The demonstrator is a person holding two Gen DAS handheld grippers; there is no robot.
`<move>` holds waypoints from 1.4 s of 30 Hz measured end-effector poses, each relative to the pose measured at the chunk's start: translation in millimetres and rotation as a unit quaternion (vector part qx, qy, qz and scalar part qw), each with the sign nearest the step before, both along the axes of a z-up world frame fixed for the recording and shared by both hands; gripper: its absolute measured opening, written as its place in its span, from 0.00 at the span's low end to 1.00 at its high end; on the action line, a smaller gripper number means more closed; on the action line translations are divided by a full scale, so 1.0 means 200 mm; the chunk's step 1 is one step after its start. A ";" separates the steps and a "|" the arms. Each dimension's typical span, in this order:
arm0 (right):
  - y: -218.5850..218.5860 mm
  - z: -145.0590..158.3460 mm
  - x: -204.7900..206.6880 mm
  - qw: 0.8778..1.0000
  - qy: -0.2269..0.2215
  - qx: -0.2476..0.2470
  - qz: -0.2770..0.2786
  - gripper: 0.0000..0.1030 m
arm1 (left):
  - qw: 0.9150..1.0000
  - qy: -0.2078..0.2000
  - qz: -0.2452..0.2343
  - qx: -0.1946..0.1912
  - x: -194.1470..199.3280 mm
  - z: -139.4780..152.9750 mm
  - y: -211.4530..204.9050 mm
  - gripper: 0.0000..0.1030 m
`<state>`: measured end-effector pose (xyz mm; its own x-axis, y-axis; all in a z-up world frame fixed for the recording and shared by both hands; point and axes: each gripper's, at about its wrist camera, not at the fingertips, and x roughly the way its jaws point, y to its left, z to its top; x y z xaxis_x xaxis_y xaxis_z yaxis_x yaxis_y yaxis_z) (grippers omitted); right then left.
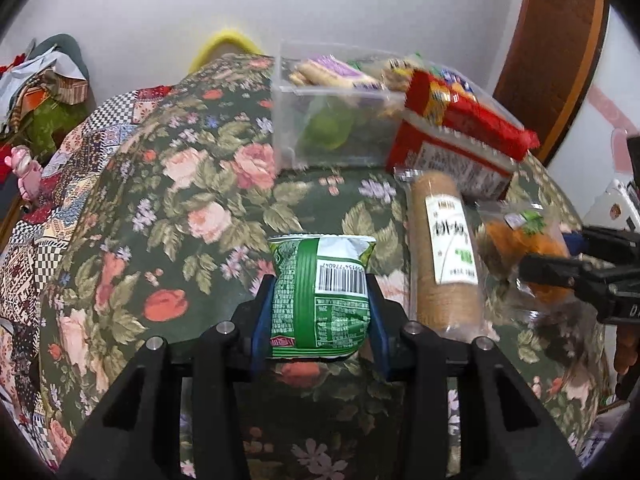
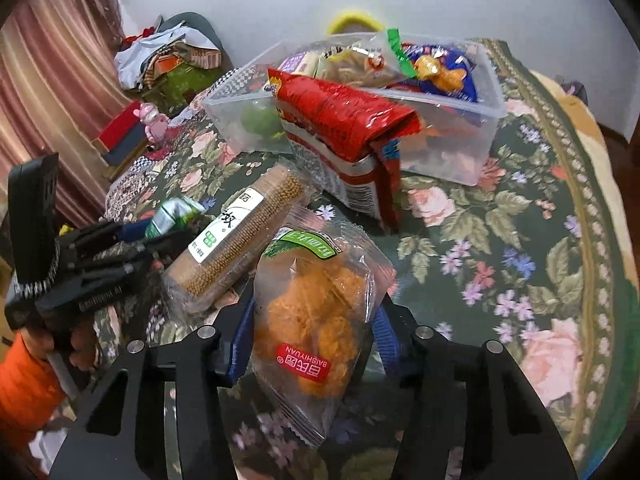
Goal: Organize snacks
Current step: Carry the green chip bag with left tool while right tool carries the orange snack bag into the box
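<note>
The left gripper (image 1: 320,308) is clamped tight on a small green foil snack packet (image 1: 320,300), and the right gripper (image 2: 316,320) has its blue pads around a clear bag of orange puffed snacks (image 2: 312,312), apparently just pinching it. To do this well, lift each bag clear of the floral cloth (image 2: 500,240) and the brown biscuit roll (image 2: 240,240), then pass over the leaning red packet (image 2: 344,128) into the clear plastic bin (image 2: 492,120).
</note>
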<state>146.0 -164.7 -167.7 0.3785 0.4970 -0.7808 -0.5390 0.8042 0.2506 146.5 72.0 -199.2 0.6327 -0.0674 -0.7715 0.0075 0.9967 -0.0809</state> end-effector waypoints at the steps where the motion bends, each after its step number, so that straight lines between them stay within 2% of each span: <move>1: -0.02 0.02 -0.01 1.000 -0.004 0.001 0.000 0.47 | 1.000 -0.004 0.002 -0.002 0.00 0.02 0.00 0.40; 12: -0.15 0.24 0.04 0.997 -0.067 0.020 -0.025 0.47 | 0.997 -0.075 0.001 -0.004 0.05 0.31 -0.02 0.40; 21: -0.14 0.41 0.16 0.989 -0.133 0.030 -0.049 0.48 | 0.993 -0.116 0.000 -0.008 0.18 0.44 -0.07 0.40; 28: -0.12 0.41 0.32 0.988 -0.135 0.041 -0.066 0.48 | 0.993 -0.112 0.023 -0.006 0.35 0.42 -0.06 0.40; 33: -0.07 0.36 0.42 0.988 -0.131 0.031 -0.071 0.48 | 0.994 -0.101 0.034 -0.016 0.48 0.39 -0.01 0.40; 42: -0.02 0.26 0.55 0.991 -0.114 0.021 -0.074 0.48 | 0.995 -0.087 0.054 -0.004 0.69 0.33 0.02 0.40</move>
